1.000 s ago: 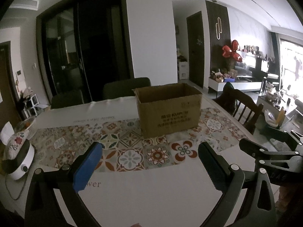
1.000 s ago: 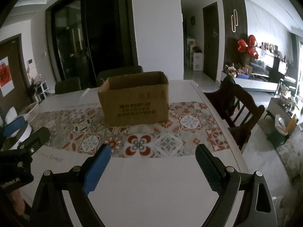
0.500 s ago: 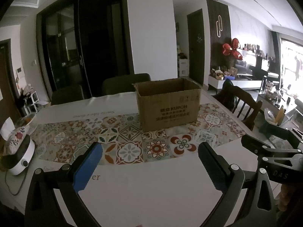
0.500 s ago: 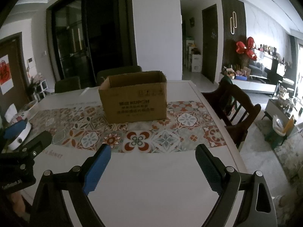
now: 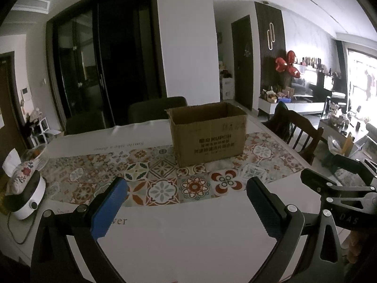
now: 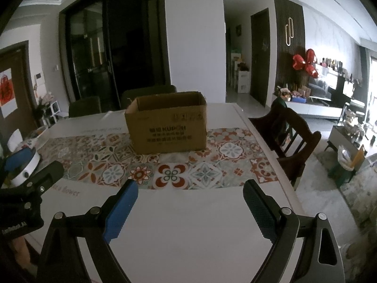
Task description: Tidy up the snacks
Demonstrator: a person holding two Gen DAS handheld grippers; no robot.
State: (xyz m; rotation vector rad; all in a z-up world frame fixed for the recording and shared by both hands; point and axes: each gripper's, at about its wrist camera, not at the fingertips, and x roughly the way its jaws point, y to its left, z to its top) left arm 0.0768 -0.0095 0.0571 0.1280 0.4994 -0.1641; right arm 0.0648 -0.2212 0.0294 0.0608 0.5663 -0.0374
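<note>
Left claw (image 5: 186, 202) and right claw (image 6: 189, 200) both spread wide, empty, above tabletop (image 6: 188, 224), short of cardboard box (image 6: 167, 125).

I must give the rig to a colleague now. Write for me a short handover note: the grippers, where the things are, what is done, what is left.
Left gripper: open, empty, above the white part of the table.
Right gripper: open, empty, beside it.
Cardboard box: upright, top open, on the patterned runner, beyond both grippers. Its inside is hidden.
Snacks: none visible in either view.
Done: nothing that shows.
Left: find the snacks and put them in order, probably into the box.
</note>
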